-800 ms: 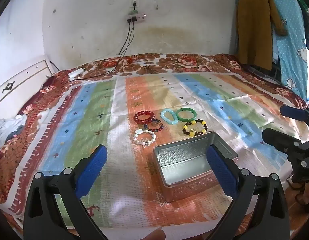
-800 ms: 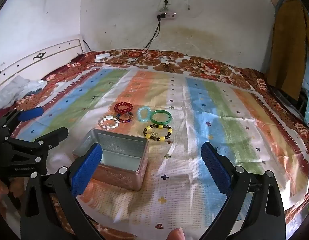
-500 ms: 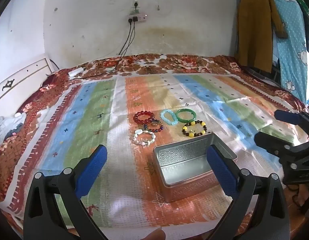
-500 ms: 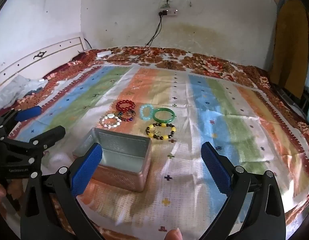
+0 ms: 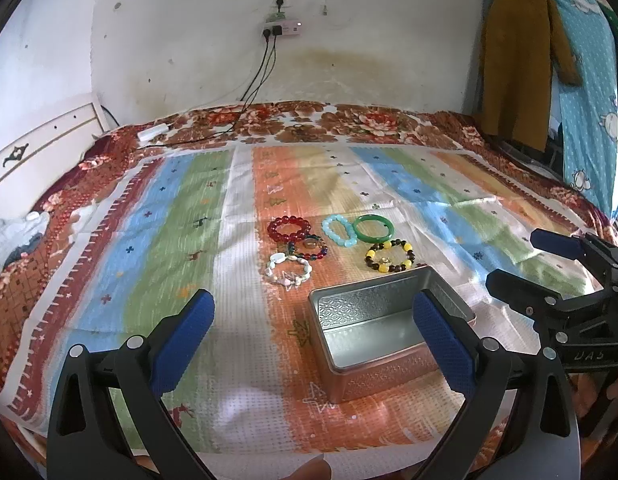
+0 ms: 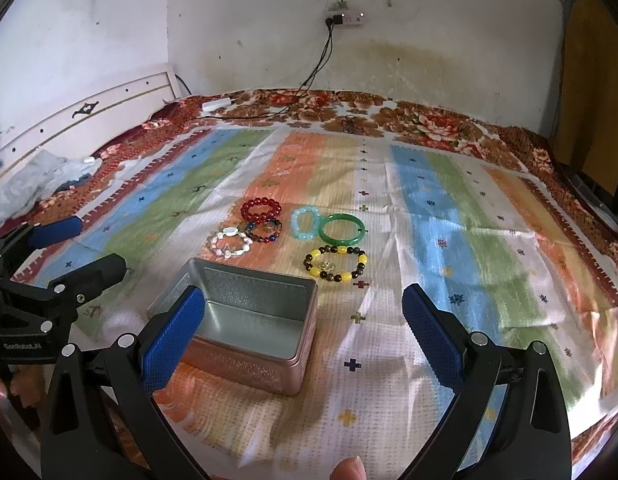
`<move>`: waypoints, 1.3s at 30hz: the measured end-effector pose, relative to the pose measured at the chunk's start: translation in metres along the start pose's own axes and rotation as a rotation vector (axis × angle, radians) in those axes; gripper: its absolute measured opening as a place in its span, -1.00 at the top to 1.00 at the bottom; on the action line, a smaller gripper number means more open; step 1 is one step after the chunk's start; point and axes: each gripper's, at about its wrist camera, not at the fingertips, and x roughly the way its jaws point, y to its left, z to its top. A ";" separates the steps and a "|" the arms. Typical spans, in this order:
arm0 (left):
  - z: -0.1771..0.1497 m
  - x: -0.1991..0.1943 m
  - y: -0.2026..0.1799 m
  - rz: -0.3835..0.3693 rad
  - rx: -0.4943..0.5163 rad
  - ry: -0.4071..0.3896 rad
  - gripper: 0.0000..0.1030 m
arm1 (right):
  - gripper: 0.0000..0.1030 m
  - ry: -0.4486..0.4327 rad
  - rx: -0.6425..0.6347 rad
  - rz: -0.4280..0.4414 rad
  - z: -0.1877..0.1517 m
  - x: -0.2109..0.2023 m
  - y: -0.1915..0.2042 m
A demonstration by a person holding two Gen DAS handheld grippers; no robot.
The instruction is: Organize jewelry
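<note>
I held both grippers, left (image 5: 313, 326) and right (image 6: 305, 320), wide and empty; the left one's body read "GenRobot.AI".

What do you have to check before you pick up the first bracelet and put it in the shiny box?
1. Open silver metal tin is empty and lidless: ok.
2. Left gripper jaws open, nothing held: ok.
3. Right gripper jaws open, nothing held: ok.
4. Yellow and dark beaded bracelet lies apart from the others, free to grab: ok.
5. Red beaded bracelet and multicoloured beaded bracelet separate: not ok, they touch.
6. Green glass bangle clear of pale blue beaded bracelet: not ok, they touch.
</note>
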 end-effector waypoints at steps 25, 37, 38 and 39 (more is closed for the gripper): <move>0.000 0.000 -0.002 0.005 -0.008 0.008 -0.89 | -0.93 0.022 0.020 0.053 0.002 0.000 -0.003; 0.000 0.000 -0.003 0.004 -0.004 0.004 -0.89 | -0.93 0.019 0.030 0.048 0.003 0.001 -0.008; 0.000 0.000 -0.003 0.004 -0.004 0.002 -0.89 | -0.93 0.019 0.030 0.049 0.003 0.001 -0.008; 0.001 0.000 -0.004 0.004 -0.003 0.002 -0.89 | -0.93 0.018 0.029 0.049 0.003 0.001 -0.008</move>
